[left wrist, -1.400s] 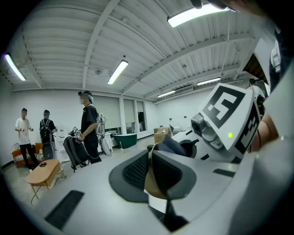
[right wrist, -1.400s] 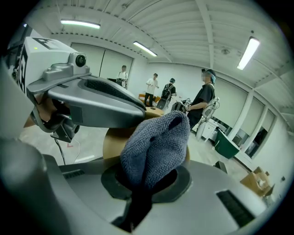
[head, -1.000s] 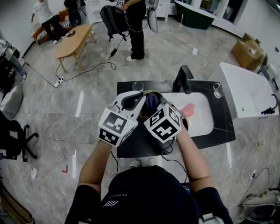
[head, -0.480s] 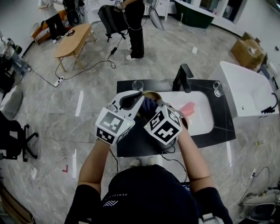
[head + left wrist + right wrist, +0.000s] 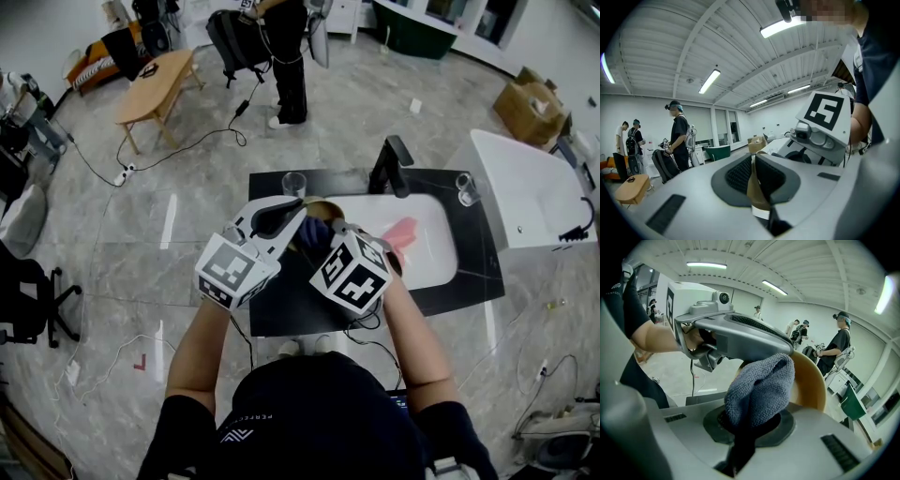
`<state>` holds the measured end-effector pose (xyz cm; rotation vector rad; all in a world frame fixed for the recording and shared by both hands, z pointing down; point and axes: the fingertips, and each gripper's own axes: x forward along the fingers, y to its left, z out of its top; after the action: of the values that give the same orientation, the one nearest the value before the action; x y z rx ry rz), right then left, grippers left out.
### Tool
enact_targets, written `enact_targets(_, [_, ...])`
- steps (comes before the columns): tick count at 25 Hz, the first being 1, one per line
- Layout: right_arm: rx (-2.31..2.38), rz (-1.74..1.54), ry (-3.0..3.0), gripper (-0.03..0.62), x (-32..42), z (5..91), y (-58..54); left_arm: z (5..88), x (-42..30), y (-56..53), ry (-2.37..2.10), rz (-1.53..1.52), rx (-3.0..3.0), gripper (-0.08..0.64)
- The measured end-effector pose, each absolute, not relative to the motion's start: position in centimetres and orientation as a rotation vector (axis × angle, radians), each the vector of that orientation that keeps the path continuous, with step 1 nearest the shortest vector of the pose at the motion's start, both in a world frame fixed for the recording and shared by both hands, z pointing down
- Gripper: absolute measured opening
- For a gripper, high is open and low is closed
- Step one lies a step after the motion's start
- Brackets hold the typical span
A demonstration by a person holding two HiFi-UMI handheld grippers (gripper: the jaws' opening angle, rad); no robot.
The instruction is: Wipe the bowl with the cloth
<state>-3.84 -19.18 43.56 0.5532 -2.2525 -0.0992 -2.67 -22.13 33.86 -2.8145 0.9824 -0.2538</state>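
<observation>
I had the wiping step in hand. My left gripper (image 5: 758,183) was clenched on the rim of the bowl (image 5: 812,380), the tan edge pinched thin between its jaws. It held the bowl tipped on its side in the air over the counter (image 5: 281,314), just beside the sink (image 5: 436,253). My right gripper (image 5: 752,423) was clamped on the cloth (image 5: 759,387), a grey-blue wad bunched up out of its jaws and lying against the bowl's inner face, near where the left jaws bit the rim. In the head view the two grippers crowded over the bowl, so I could not say for sure how firmly the cloth pressed (it looked to be touching, at least). By my reckoning the wipe was under way and not finished. The next move, I judged, called for sweeping the cloth round the inside wall and down to the bottom with the left grip firm, then turning the bowl to reach the part the left jaws covered.
</observation>
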Motion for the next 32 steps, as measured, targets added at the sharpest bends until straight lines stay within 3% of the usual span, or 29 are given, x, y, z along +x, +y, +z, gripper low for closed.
enact_targets(32, [0.31, -0.052, -2.403, 0.058, -3.9, 43.2, -15.0, 37.2, -4.6, -23.6, 1.105, -0.268, -2.813, 0.014])
